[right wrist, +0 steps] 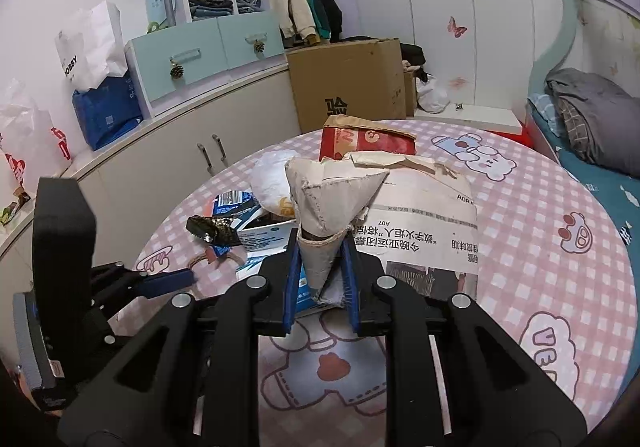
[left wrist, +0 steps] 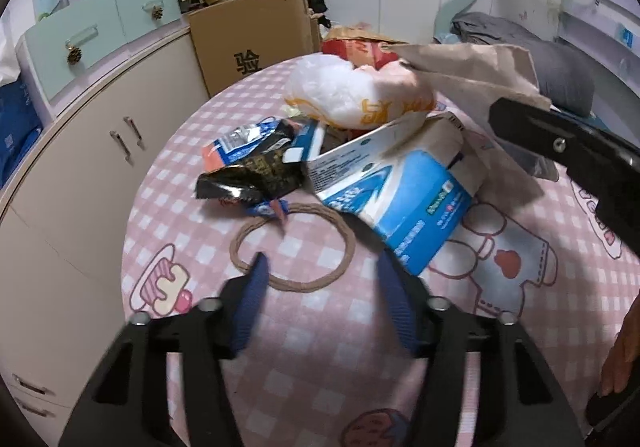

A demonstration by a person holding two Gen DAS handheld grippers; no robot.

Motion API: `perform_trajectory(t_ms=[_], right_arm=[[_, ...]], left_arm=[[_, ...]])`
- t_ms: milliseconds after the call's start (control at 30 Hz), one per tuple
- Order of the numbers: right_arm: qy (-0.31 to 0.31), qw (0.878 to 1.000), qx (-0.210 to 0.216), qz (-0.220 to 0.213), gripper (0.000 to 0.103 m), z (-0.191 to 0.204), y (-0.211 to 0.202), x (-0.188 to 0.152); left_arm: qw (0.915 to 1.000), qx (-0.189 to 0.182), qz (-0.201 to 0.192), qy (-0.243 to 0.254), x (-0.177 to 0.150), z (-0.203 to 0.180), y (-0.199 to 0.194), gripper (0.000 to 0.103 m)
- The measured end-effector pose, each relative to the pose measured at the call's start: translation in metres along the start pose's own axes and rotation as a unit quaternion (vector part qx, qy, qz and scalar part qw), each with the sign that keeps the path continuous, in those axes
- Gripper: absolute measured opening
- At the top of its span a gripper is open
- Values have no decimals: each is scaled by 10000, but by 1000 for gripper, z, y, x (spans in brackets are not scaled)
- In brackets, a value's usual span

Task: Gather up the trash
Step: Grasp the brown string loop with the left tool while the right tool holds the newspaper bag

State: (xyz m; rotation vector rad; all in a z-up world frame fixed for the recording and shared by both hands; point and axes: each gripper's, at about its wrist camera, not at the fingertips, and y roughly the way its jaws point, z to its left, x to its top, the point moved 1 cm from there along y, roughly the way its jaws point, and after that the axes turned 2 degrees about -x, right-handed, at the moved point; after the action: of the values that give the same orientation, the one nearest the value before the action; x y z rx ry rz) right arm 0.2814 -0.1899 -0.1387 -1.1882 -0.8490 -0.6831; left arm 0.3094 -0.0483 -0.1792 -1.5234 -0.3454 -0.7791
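Observation:
A pile of trash lies on the pink checked table [left wrist: 320, 359]: a blue and white carton [left wrist: 404, 199], a black snack wrapper [left wrist: 252, 179], a blue foil packet [left wrist: 240, 143], a white plastic bag [left wrist: 352, 91] and a looped paper cord [left wrist: 292, 247]. My left gripper [left wrist: 320, 271] is open and empty, just above the cord. My right gripper [right wrist: 322, 247] is shut on the corner of a grey-brown paper bag [right wrist: 332, 191], held above the carton; the bag also shows in the left wrist view [left wrist: 472, 75]. A newspaper [right wrist: 428, 227] lies behind it.
A red and brown paper bag [right wrist: 368, 137] lies at the table's far side. A cardboard box [right wrist: 348, 79] stands behind the table. Cabinets [right wrist: 180, 167] run along the left wall. A bed with grey bedding [right wrist: 592, 115] is at the right.

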Motion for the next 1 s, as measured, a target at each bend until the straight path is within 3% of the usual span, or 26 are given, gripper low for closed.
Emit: perform_trajectory(t_ms=[133, 200, 533, 833, 1000], right_arm=[[-23, 10000, 26, -4, 20, 3, -4, -4], [-15, 10000, 5, -35, 20, 4, -9, -6], [-26, 9996, 57, -257, 20, 14, -41, -5], [-316, 9983, 315, -387, 20, 58, -72, -7], [-550, 9956, 717, -268, 20, 102, -73, -13]], left_arm=[[9998, -183, -16, 123, -3, -7, -4, 7], [9998, -140, -48, 143, -6, -9, -5, 3], [9910, -1025, -365, -779, -24, 20, -45, 2], [9821, -979, -959, -1289, -41, 51, -97, 2], [9728, -673, -1253, -1826, -63, 93, -124, 2]])
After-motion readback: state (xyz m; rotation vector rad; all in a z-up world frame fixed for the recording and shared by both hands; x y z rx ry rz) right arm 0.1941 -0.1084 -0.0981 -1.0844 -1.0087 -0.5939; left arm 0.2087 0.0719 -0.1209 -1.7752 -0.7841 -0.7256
